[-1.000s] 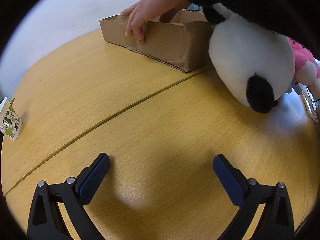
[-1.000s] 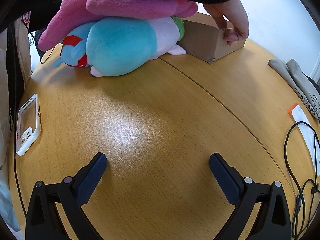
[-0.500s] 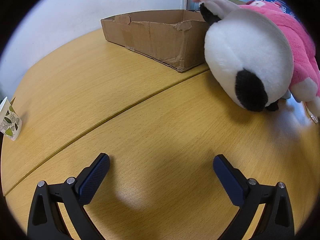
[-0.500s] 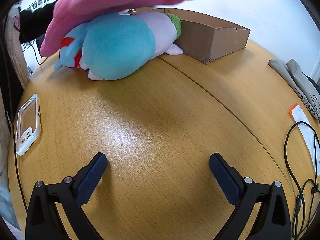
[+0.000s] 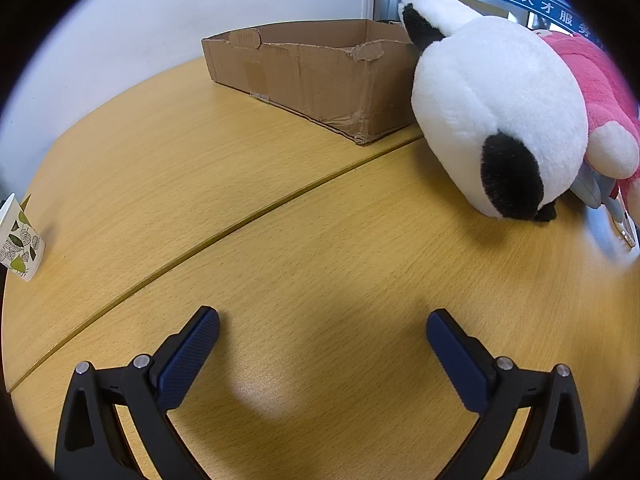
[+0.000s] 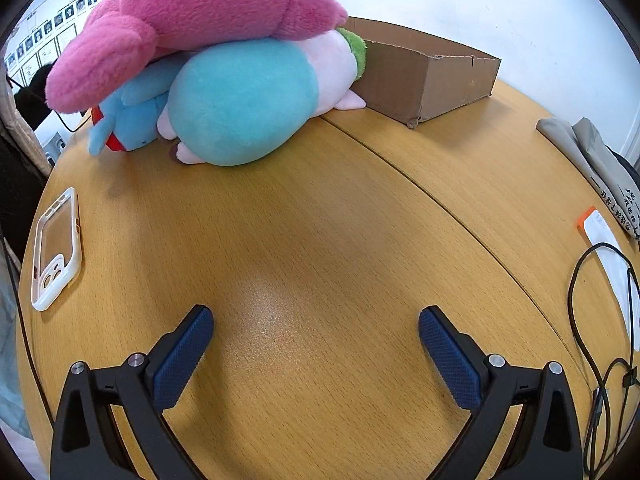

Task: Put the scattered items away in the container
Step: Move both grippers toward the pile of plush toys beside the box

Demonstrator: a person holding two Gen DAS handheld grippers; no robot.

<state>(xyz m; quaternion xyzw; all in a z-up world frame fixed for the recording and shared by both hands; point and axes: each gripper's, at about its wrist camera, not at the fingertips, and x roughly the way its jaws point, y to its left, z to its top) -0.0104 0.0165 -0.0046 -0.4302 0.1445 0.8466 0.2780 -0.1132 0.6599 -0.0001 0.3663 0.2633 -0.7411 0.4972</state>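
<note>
An open cardboard box (image 5: 316,76) stands at the far side of the wooden table; it also shows in the right wrist view (image 6: 428,76). A white and black plush (image 5: 496,116) lies right of the box, against a pink plush (image 5: 592,76). In the right wrist view the pink plush (image 6: 208,12) lies on top of a turquoise plush (image 6: 244,100) beside the box. My left gripper (image 5: 322,332) is open and empty, low over the table, well short of the toys. My right gripper (image 6: 316,330) is open and empty too.
A leaf-patterned paper cup (image 5: 18,248) stands at the left table edge. A white phone case (image 6: 56,248) lies at the left. Folded grey cloth (image 6: 592,160), an orange-tipped white card (image 6: 604,236) and black cables (image 6: 600,340) lie at the right.
The person's arm and hand, which rested on the box and over the plush toys, have gone out of view. The pink plush now lies settled on the pile. Both grippers have stayed still.
</note>
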